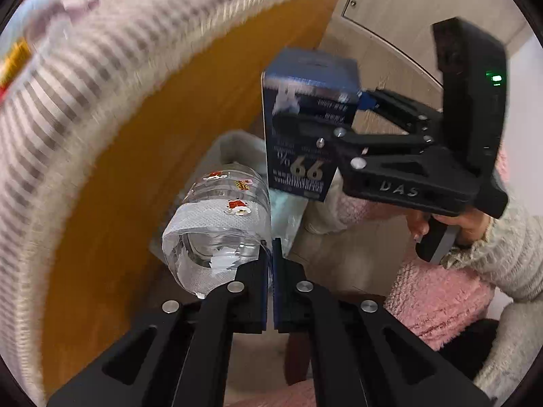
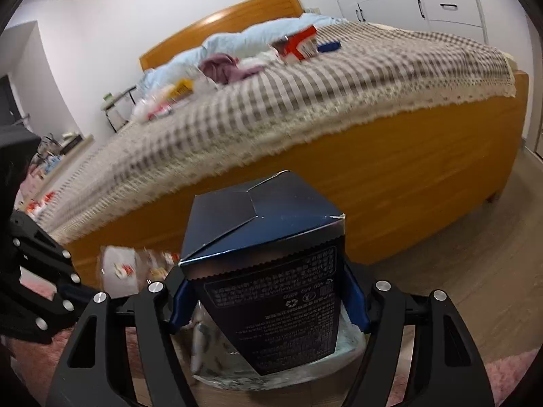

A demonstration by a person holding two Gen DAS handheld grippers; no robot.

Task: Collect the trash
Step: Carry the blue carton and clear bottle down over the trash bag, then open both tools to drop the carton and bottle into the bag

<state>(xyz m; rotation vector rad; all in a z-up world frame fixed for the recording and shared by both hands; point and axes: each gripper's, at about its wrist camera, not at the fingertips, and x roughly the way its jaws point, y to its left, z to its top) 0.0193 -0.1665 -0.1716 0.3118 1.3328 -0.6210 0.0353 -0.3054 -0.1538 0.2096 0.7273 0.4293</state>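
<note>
Right claw [image 2: 268,302]: my blue pads clamp the dark blue carton [image 2: 271,291] at lower centre.
Below carton: a clear-lined bin [image 2: 349,339].
Bed [image 2: 339,101]: checked cover, clutter, across the upper frame.
Left claw [image 2: 51,281]: left edge.

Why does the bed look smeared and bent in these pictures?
Left wrist view: the checked bedspread streaks with motion blur, while the plastic bottle stays sharper. Right wrist view: fisheye curves the bed frame; the dark blue box is crisp.
</note>
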